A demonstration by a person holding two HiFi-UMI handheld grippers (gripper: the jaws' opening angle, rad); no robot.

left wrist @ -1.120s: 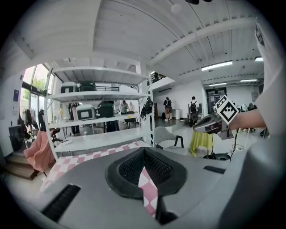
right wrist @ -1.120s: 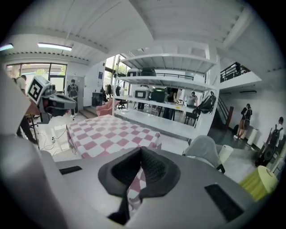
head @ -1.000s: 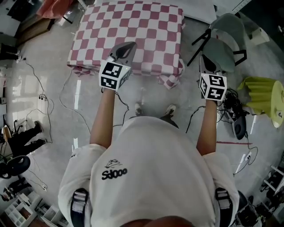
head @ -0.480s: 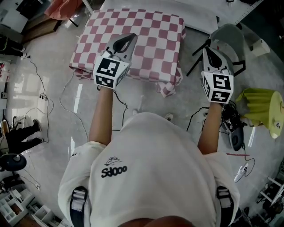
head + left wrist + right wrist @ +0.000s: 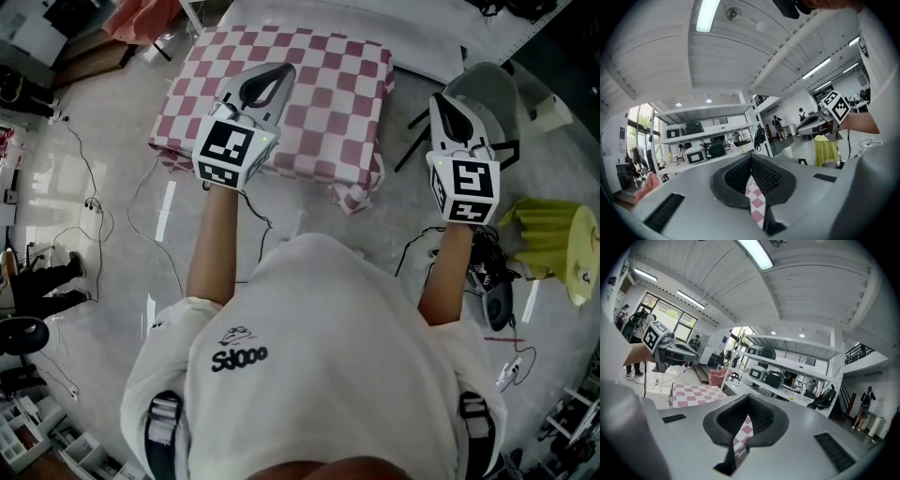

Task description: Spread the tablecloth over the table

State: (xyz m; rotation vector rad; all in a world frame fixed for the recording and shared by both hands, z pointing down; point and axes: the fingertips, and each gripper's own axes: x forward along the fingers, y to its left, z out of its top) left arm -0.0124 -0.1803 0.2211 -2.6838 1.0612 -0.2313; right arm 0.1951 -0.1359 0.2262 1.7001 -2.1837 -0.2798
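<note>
The pink-and-white checked tablecloth (image 5: 319, 103) lies draped over the table, one corner hanging off the near right side. My left gripper (image 5: 278, 73) hovers above the cloth's near-left part with its jaws together. My right gripper (image 5: 441, 101) is raised to the right of the table, over a chair, and is also shut. In the left gripper view (image 5: 751, 168) and the right gripper view (image 5: 749, 406) a thin sliver of checked pattern shows in the slit between the shut jaws. No cloth runs up to either gripper in the head view. The right gripper view shows the covered table (image 5: 693, 393) at its left.
A grey chair (image 5: 492, 89) stands right of the table, with a yellow-green object (image 5: 553, 239) nearer me. Cables (image 5: 141, 206) trail over the floor on the left. Shelves with cases (image 5: 703, 150) and distant people (image 5: 778, 126) lie ahead.
Both grippers have risen and moved up the picture. The left now reaches further over the cloth. The cloth lies on the table as before.
</note>
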